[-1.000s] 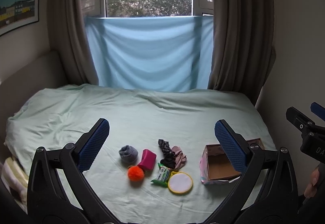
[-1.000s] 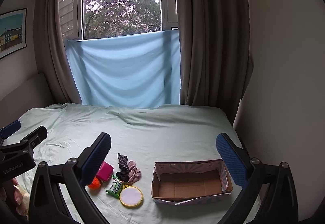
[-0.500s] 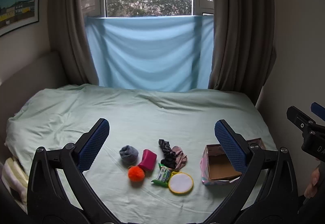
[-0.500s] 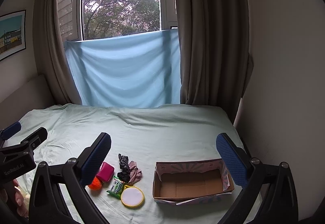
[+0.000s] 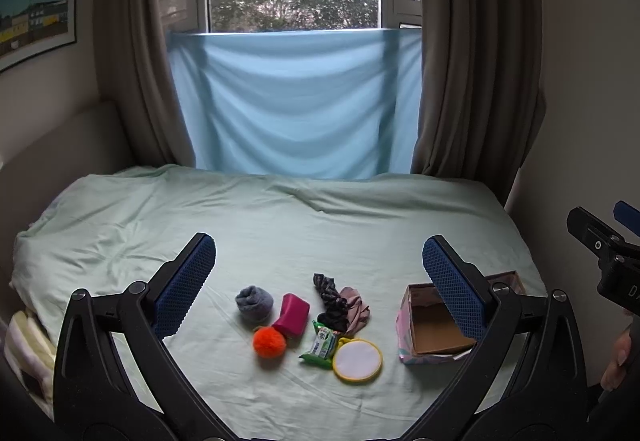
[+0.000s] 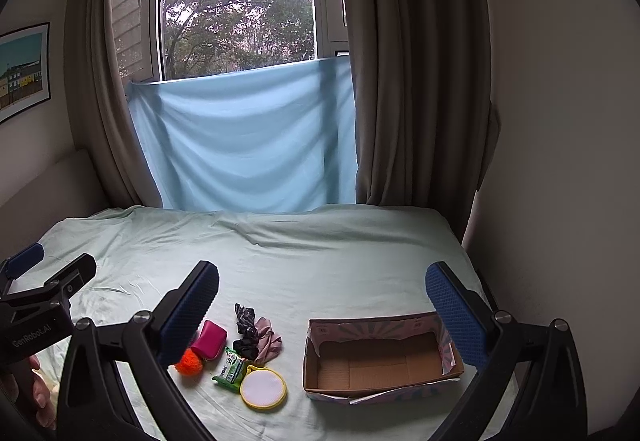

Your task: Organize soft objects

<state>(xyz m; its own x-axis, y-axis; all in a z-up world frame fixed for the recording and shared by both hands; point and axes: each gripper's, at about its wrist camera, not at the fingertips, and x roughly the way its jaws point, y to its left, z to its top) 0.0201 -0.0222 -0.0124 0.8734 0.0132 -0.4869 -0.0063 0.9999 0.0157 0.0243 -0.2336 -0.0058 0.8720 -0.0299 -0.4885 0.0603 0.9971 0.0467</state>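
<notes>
Nearby, fluffy orange pompom [image 5: 269, 341], untouched

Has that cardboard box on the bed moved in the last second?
No. The cardboard box sits in the same spot beside the yellow-rimmed round pad on the bed sheet.

On the pale green sheet [image 5: 280, 225], left of the brown cardboard box [image 6: 380, 361] with its pink-and-teal printed sides, lie a grey-blue sock [image 5: 254, 303], a magenta pouch [image 5: 294, 313], an orange pompom [image 5: 269, 341], a dark patterned scrunchie [image 5: 330, 295], a dusty pink cloth [image 5: 356, 311], a green packet [image 5: 322, 345] and a yellow-rimmed white pad [image 5: 357, 360].
</notes>
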